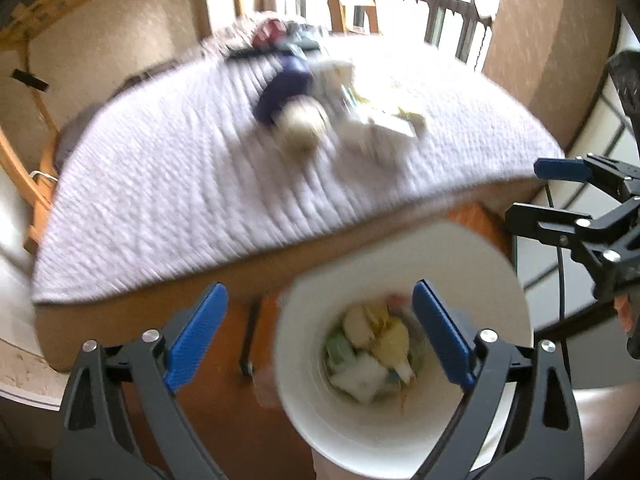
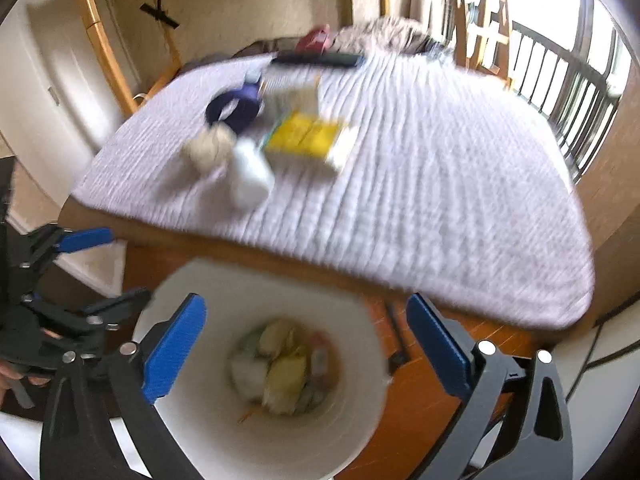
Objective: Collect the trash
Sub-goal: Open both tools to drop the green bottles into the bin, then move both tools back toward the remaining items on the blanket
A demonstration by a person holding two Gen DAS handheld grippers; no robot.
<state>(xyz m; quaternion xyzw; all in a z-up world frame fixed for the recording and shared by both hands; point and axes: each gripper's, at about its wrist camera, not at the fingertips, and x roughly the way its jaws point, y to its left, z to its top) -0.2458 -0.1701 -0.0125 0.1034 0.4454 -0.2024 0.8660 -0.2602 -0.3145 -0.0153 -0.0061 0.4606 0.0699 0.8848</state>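
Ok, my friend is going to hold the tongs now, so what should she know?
Left tongs: open, empty, over the white bin.
Right tongs: open, empty, over the same bin.
Done: wrappers and scraps lie at the bottom of the bin.
Left: on the bed's white quilt sit a beige ball, a white bottle, a yellow packet and a purple strap. The pictures are blurry, so check which are trash.

White quilted bedspread [image 2: 400, 168], wooden bed frame [image 1: 132, 312], window railing [image 2: 568, 92].
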